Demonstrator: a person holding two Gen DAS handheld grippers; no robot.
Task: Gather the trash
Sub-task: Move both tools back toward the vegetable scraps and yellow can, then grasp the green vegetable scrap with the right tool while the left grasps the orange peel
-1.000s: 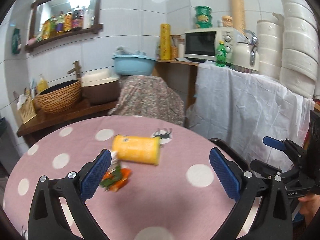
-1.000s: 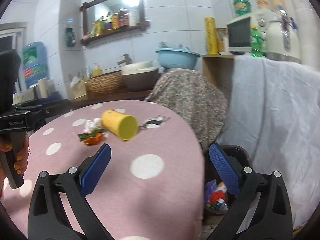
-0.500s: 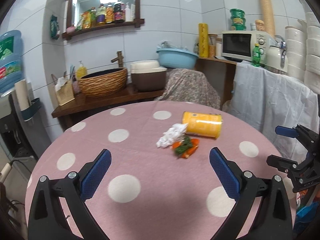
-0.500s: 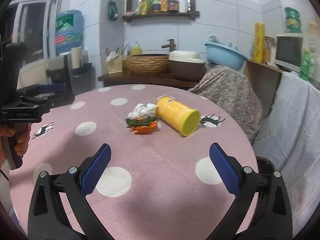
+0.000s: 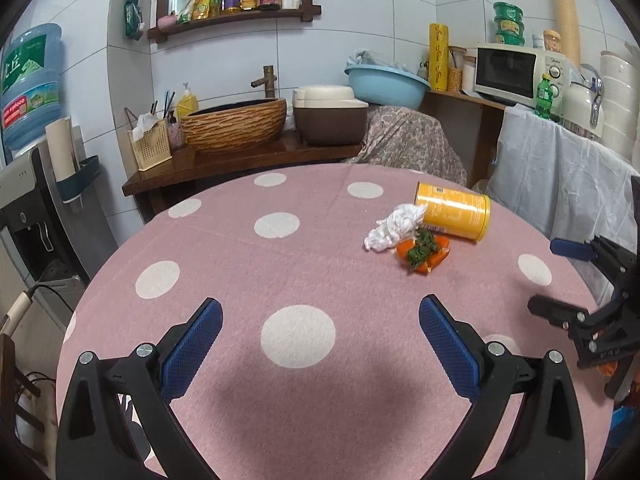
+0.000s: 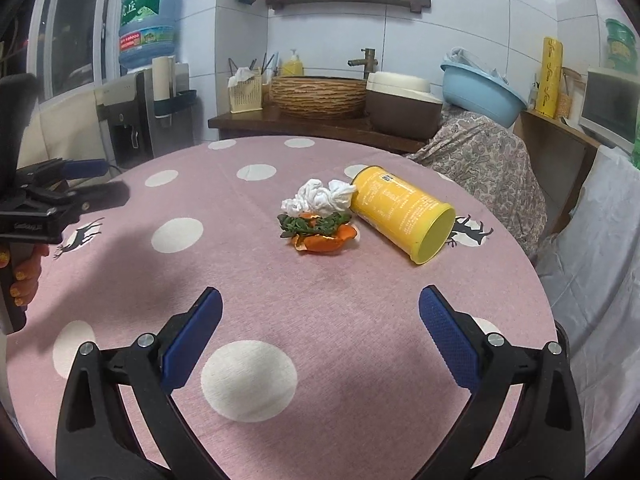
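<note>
Left wrist view: yellow can now farther off than before, both hand-held grippers spread apart, empty.

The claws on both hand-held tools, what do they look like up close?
Each claw, left and right, has two black plastic arms with triangular cut-outs and silver bolts, ending in blue pads with a fine grid texture. In the right wrist view, small white lettering marks the left tool's black body, too small to read.
</note>
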